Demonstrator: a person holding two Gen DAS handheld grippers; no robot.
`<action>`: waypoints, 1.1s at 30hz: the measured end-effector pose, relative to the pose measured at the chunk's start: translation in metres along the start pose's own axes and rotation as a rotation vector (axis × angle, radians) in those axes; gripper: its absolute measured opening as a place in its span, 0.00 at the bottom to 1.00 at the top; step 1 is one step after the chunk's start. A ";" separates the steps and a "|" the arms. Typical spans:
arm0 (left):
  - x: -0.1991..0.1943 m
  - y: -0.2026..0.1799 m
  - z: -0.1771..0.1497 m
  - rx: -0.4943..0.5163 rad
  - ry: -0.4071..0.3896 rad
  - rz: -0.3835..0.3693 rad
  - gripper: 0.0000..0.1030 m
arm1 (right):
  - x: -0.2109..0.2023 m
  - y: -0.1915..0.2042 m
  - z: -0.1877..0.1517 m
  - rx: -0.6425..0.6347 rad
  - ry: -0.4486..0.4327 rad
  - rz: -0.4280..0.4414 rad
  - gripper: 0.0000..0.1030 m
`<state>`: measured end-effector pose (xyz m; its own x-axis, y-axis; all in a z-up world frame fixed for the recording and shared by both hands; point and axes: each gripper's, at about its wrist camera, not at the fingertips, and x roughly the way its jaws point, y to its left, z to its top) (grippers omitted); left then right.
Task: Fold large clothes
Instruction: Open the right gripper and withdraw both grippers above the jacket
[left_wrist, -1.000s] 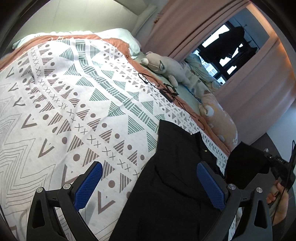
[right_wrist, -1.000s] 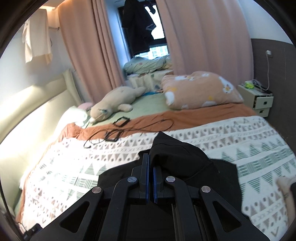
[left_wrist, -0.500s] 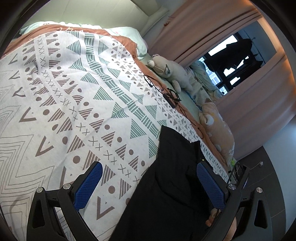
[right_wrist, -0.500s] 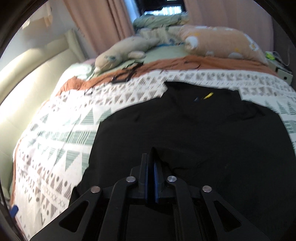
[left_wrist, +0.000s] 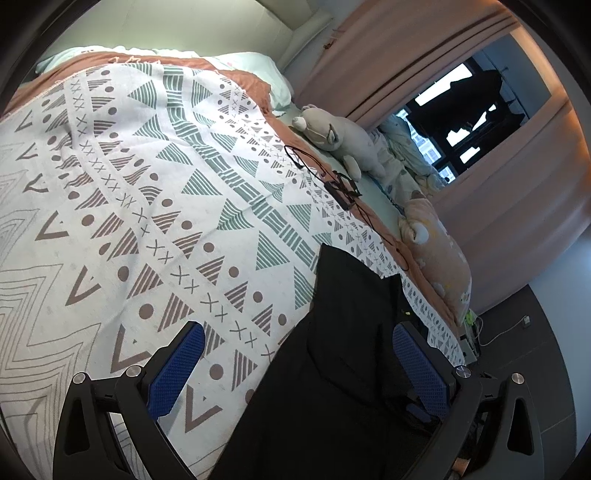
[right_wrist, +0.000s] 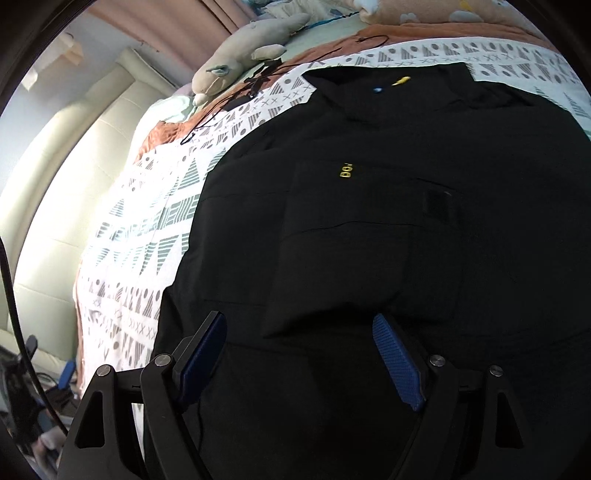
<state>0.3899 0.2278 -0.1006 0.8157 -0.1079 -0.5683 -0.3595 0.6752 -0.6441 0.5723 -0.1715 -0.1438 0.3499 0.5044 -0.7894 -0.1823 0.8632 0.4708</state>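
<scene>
The black garment (right_wrist: 388, 221) lies spread flat on the patterned bedspread (left_wrist: 147, 192) of the bed, collar toward 12 o'clock in the right wrist view, small yellow lettering (right_wrist: 346, 171) on the chest. A folded panel lies across its middle. The right tool (right_wrist: 301, 354) stands with jaws apart over the garment's lower part, gripping nothing. The left tool (left_wrist: 299, 365) is likewise spread wide, gripping nothing, at the garment's edge. A plush toy (left_wrist: 340, 138) and black cable (left_wrist: 332, 177) lie at 1 o'clock, beside an orange pillow (left_wrist: 439, 258).
</scene>
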 end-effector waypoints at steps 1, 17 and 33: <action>0.000 -0.001 -0.001 0.002 0.001 0.001 0.99 | -0.005 -0.005 -0.001 0.005 -0.005 -0.008 0.79; 0.007 0.002 0.002 0.014 0.005 0.024 0.99 | 0.021 -0.037 0.023 0.087 -0.034 -0.050 0.77; -0.003 0.028 0.013 -0.036 -0.020 0.066 0.99 | 0.041 0.135 0.039 -0.239 -0.033 0.136 0.77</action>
<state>0.3837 0.2569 -0.1104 0.7985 -0.0491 -0.6000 -0.4284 0.6539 -0.6236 0.5979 -0.0352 -0.0972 0.3366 0.6183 -0.7102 -0.4402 0.7701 0.4618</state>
